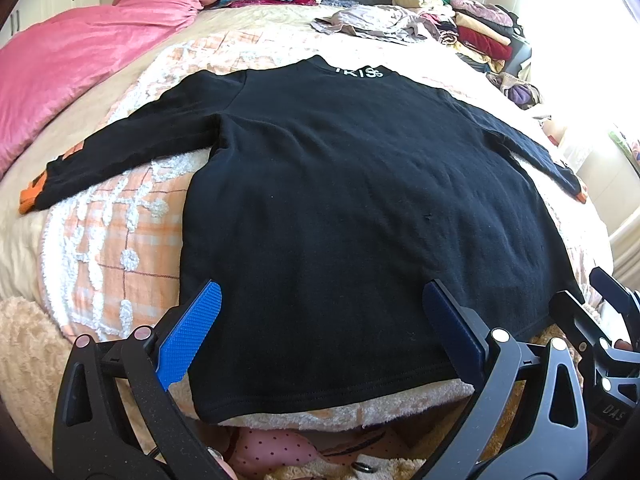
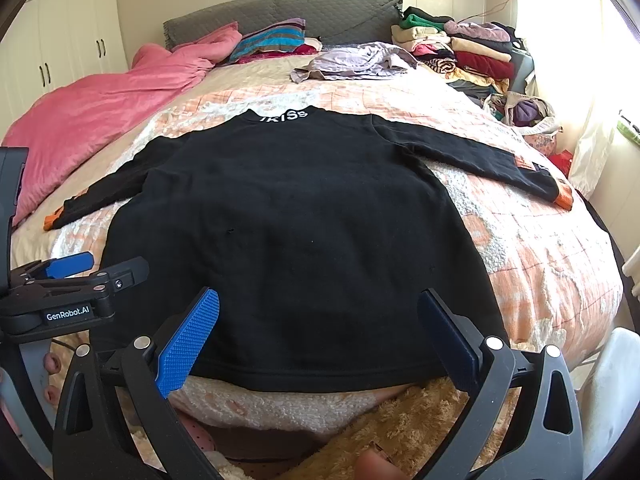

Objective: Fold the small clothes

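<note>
Black sweater (image 1: 340,200) flat, ahead of left gripper (image 1: 320,332)

Pink duvet (image 2: 100,108), striped pillow (image 2: 272,40), grey headboard (image 2: 332,12), white wardrobe (image 2: 60,32).

Both views low, facing bedhead

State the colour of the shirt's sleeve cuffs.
Orange cuffs on the black shirt, clearest in the right wrist view.
</note>
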{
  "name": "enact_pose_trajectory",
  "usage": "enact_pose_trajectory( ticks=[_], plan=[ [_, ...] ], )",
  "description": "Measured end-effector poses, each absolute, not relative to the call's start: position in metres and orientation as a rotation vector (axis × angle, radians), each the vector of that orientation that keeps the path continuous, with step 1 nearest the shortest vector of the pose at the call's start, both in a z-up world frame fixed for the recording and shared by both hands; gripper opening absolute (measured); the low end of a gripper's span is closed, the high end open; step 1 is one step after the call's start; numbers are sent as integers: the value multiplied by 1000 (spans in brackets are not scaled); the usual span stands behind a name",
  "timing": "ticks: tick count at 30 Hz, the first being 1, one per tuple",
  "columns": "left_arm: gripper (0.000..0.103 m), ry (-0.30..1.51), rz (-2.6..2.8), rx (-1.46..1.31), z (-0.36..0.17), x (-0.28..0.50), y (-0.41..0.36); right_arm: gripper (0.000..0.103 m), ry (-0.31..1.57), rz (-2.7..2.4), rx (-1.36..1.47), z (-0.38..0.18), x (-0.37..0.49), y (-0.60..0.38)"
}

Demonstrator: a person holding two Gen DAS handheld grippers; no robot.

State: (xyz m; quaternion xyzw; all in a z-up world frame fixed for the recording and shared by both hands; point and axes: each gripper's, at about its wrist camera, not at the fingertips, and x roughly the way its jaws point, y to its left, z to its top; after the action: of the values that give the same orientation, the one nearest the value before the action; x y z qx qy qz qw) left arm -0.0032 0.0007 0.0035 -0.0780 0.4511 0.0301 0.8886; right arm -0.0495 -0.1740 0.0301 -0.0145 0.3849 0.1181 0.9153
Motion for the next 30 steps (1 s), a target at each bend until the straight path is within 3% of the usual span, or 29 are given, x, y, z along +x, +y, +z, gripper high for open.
enact_pose_trajectory(
  ticks=[30],
  plan=[
    [95, 927, 92, -160, 13, 20, 15, 99, 782, 280, 9, 50, -27, -168]
  ],
)
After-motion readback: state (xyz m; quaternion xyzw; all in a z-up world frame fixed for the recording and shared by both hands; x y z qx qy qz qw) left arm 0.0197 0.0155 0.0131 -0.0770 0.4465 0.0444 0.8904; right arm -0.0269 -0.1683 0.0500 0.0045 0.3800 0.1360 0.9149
